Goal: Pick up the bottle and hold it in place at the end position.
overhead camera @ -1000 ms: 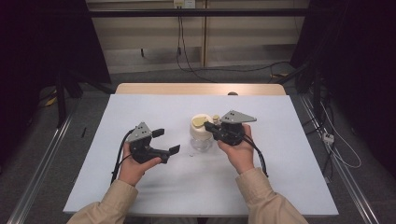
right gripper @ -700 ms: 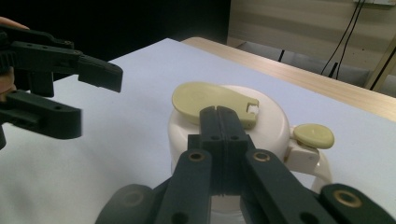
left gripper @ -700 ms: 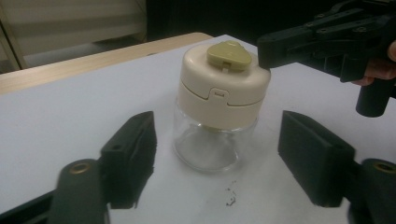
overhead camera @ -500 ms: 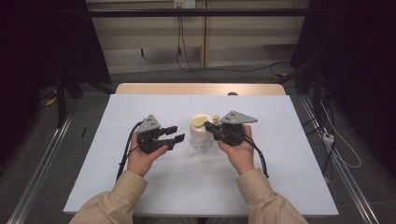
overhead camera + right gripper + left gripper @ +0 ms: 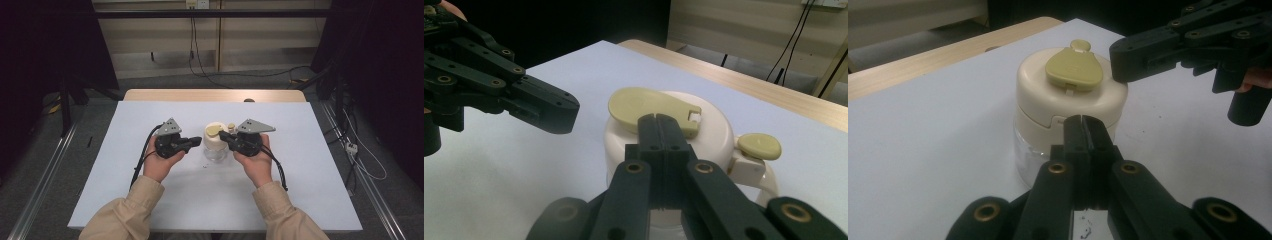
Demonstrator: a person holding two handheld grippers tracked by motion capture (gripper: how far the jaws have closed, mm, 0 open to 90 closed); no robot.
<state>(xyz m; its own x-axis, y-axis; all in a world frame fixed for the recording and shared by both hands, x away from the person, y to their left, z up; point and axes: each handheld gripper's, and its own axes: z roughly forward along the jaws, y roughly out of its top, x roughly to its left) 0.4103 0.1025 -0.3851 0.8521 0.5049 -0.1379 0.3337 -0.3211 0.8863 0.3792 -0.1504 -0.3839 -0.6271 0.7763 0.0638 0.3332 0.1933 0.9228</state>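
Btwn both hand-held grippers, left [image 5: 197, 142] & right [image 5: 223, 135], jaws pressed together: lidded jar [image 5: 215, 143].

**Nothing to read**

I find no text, label, brand, number or sign anywhere. The cream lid [image 5: 1070, 92] of the jar at twelve o'clock from my claws is plain, its olive flap [image 5: 1074, 72] bears no print, and my black jaws carry no markings.
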